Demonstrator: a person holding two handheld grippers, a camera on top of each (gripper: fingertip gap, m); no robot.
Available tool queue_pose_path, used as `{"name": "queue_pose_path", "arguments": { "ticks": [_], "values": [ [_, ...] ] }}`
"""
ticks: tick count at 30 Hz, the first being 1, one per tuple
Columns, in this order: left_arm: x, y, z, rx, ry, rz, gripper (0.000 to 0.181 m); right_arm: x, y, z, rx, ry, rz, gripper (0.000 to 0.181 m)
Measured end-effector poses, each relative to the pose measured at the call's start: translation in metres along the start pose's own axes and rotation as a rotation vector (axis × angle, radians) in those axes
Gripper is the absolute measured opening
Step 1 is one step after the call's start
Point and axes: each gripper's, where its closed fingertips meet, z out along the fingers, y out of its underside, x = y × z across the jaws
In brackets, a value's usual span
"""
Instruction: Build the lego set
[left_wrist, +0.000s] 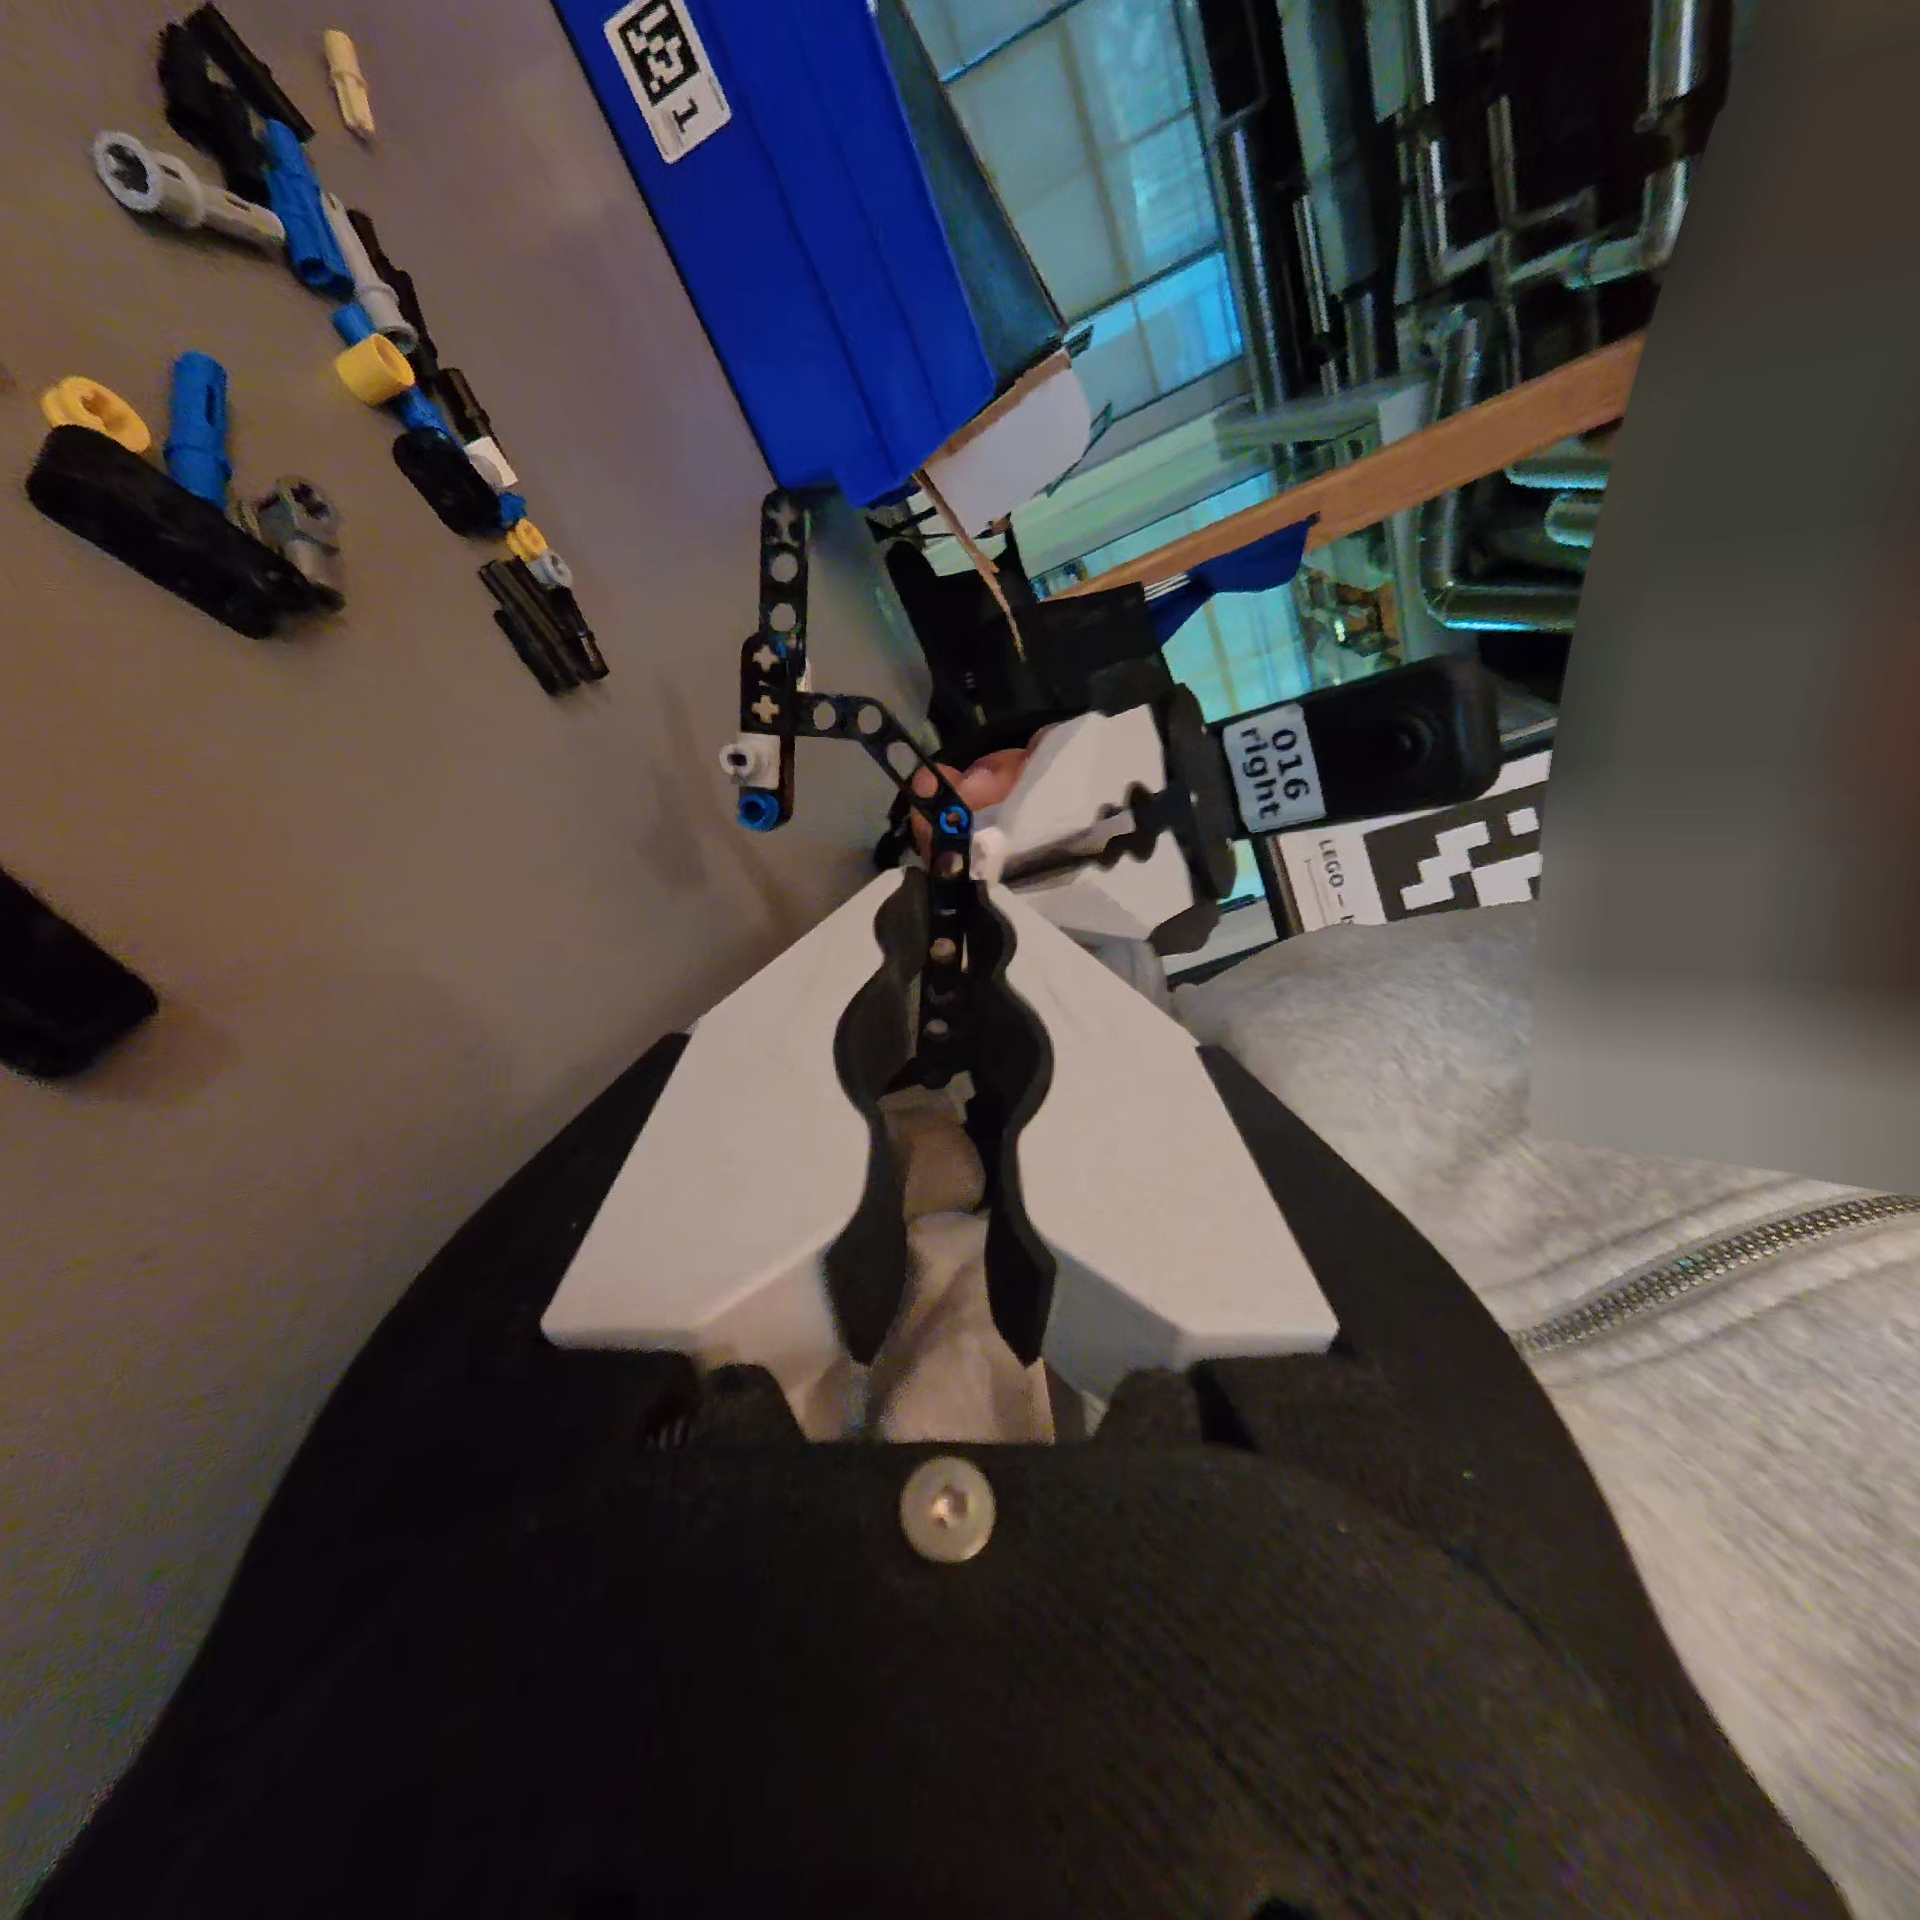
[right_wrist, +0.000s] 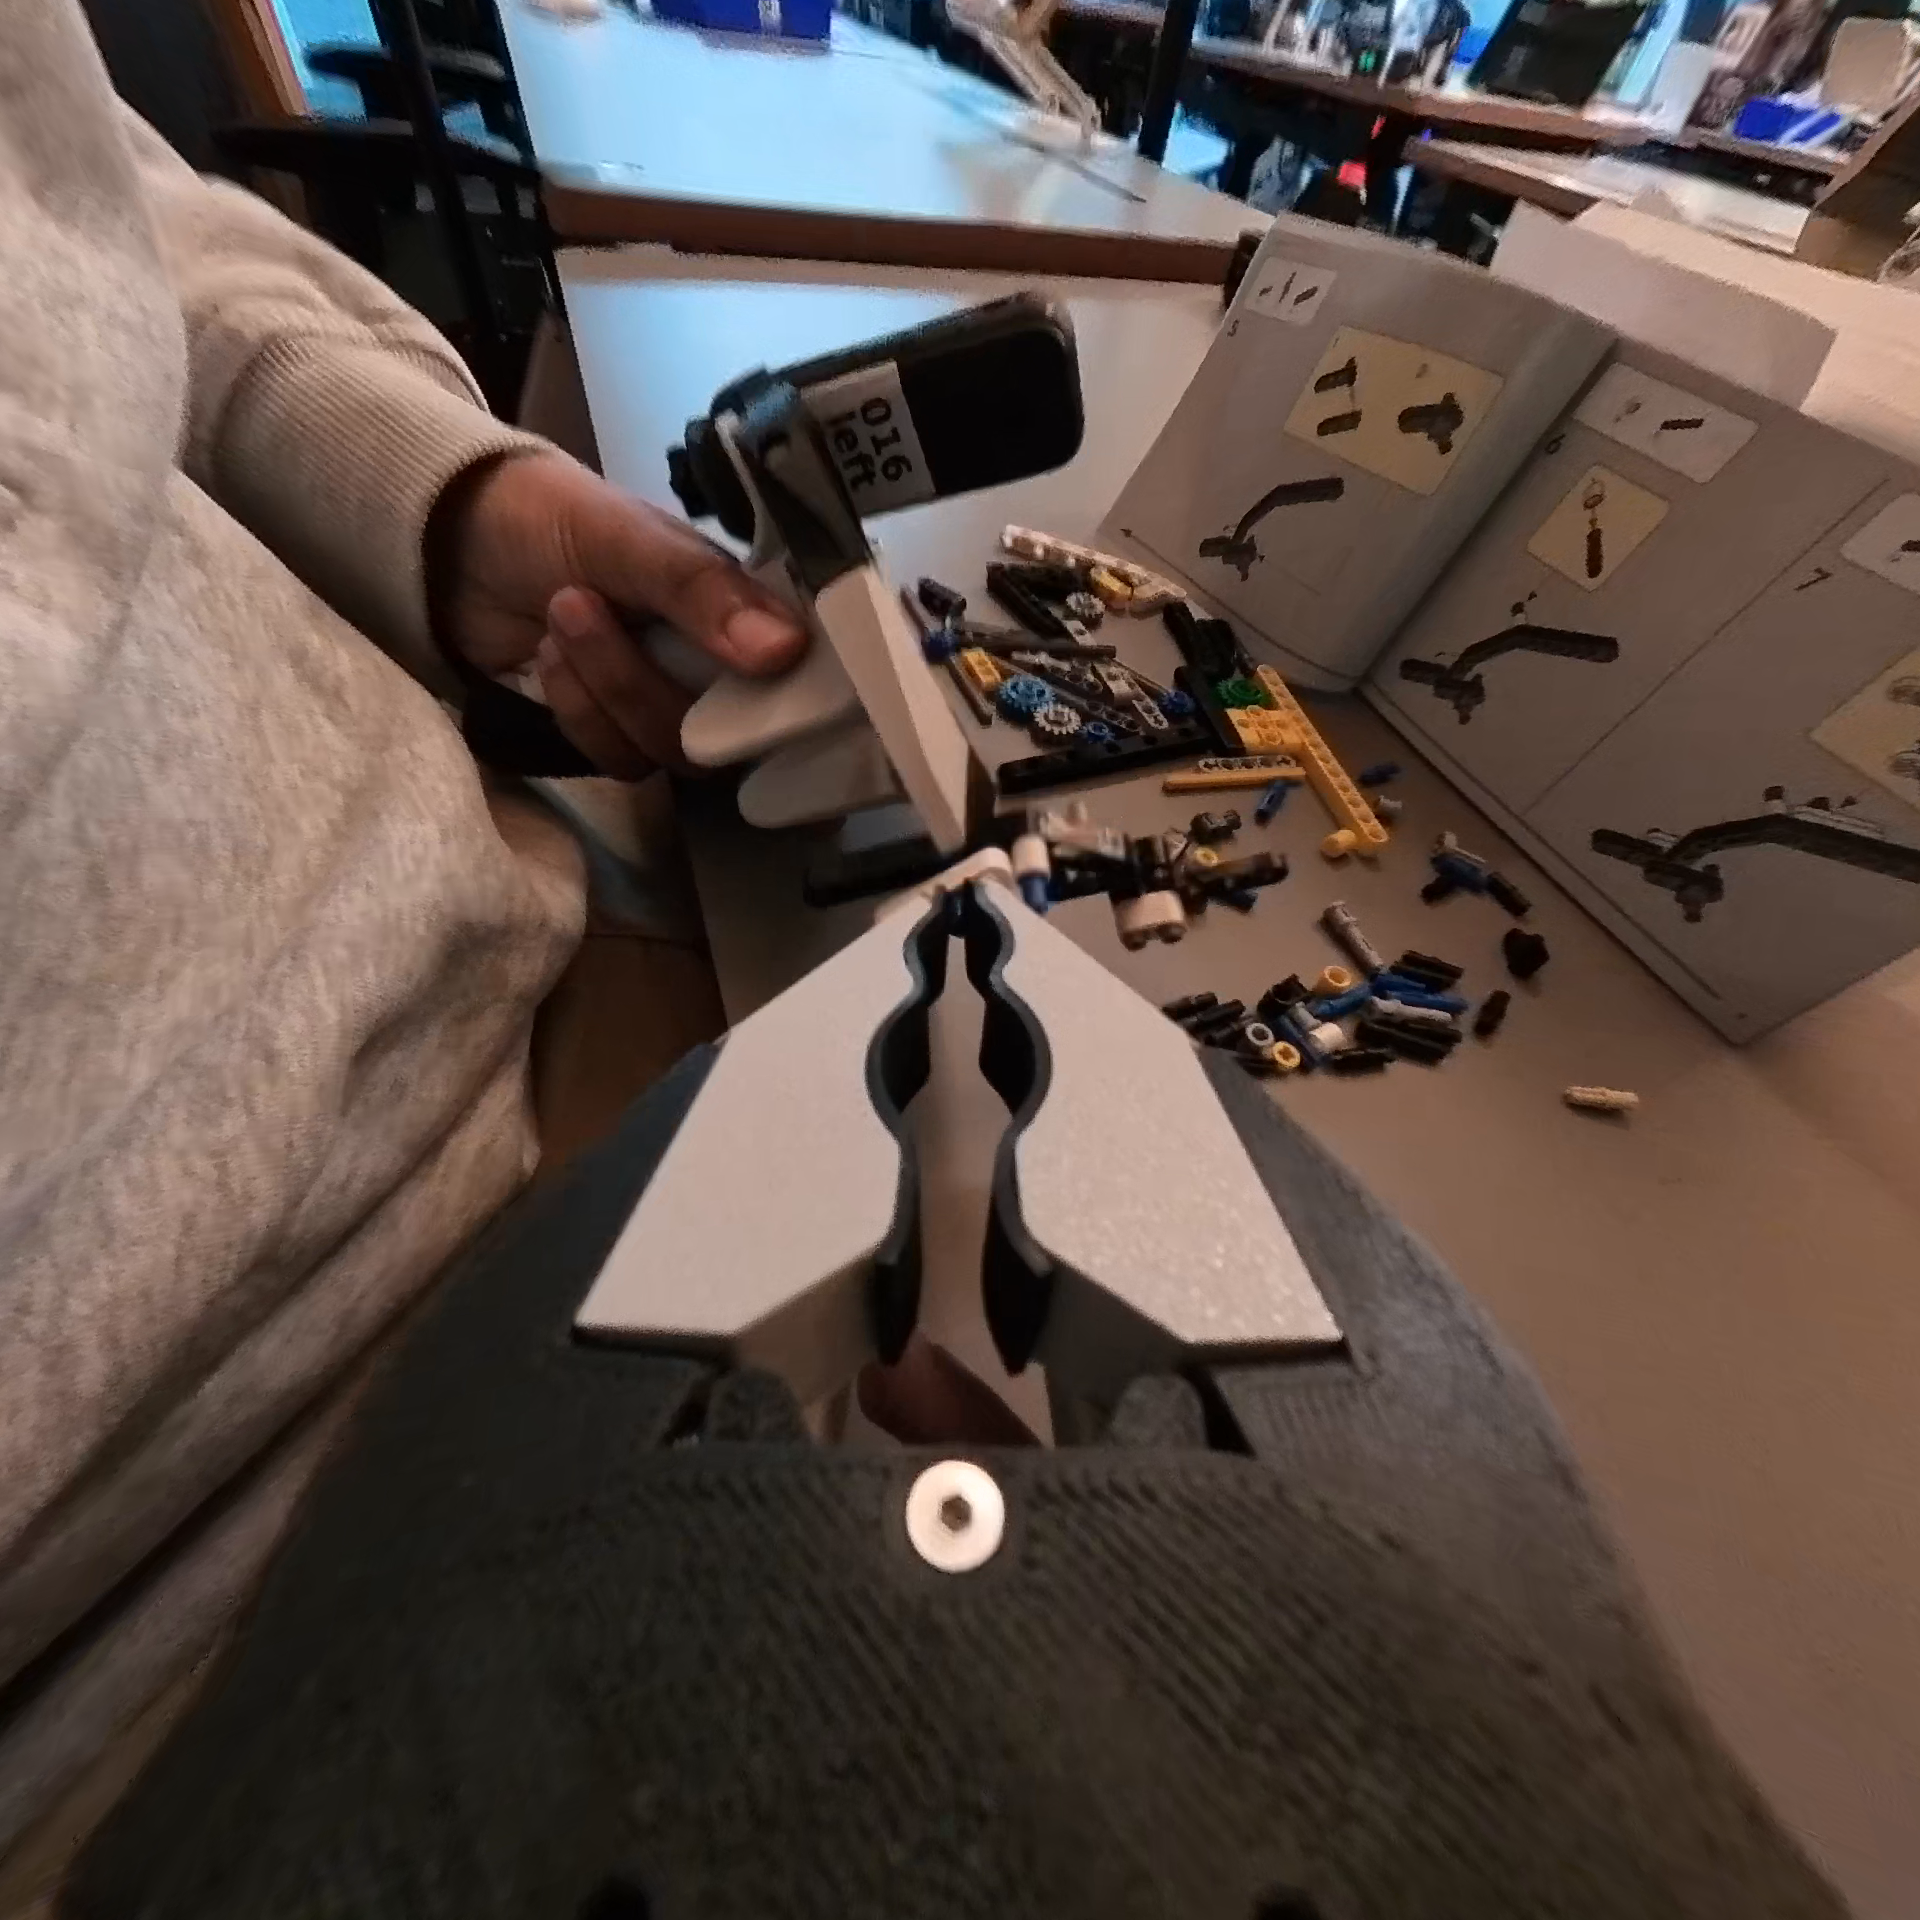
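Gripping: left tool (left_wrist: 940, 935) clenched on a black lego beam assembly (left_wrist: 831, 717), held above the bench (left_wrist: 364, 935) at the near end of its long bent beam.
Assembly detail: perforated black beams joined at angles, a blue pin (left_wrist: 758, 810) and a white pin (left_wrist: 743, 761) at the lower joint, another blue pin (left_wrist: 952, 821) just past the tool tips.
Right tool (right_wrist: 961, 899): tips pressed together, nearly closed; whether something small sits between them, cannot tell; a white piece (right_wrist: 982, 862) just beyond the tips.
Left hand (right_wrist: 582, 592): wrapped around the white handle of the left tool, grey sleeve (right_wrist: 260, 436) behind.
Loose parts (right_wrist: 1195, 727): black, blue, yellow and grey pieces scattered over the bench, near the open instruction booklet (right_wrist: 1455, 540).
Blue bin (left_wrist: 800, 239): at the far edge of the bench, beside the loose pins (left_wrist: 343, 260).
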Motion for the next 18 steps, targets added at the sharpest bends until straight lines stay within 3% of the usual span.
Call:
{"name": "queue_pose_path", "arguments": {
  "ticks": [2, 3, 4, 5, 9, 13, 18],
  "values": [
    [0.004, 0.029, 0.019, -0.144, -0.011, 0.09, 0.005, -0.014, -0.012, 0.009, 0.047, -0.057, 0.033, 0.0],
    [0.006, 0.036, 0.027, -0.163, -0.016, 0.105, 0.006, -0.01, -0.009, 0.012, -0.003, 0.017, -0.098, 0.0],
    [0.009, 0.029, 0.028, -0.121, 0.021, 0.039, 0.006, -0.006, -0.011, 0.008, -0.014, 0.062, -0.17, 0.0],
    [0.008, 0.016, 0.024, -0.057, 0.043, -0.04, 0.005, -0.004, -0.015, 0.002, 0.014, 0.057, -0.126, 0.0],
    [-0.01, -0.008, 0.012, 0.05, -0.108, 0.042, 0.005, 0.018, -0.004, -0.008, -0.005, 0.133, -0.055, 0.0],
    [-0.019, -0.014, 0.005, 0.042, -0.171, 0.067, 0.005, 0.05, 0.006, -0.028, -0.04, 0.218, 0.033, 0.0],
    [-0.014, -0.015, 0.004, 0.043, -0.122, 0.052, 0.005, 0.072, 0.009, -0.068, -0.021, 0.286, 0.155, 0.0]
  ]
}}
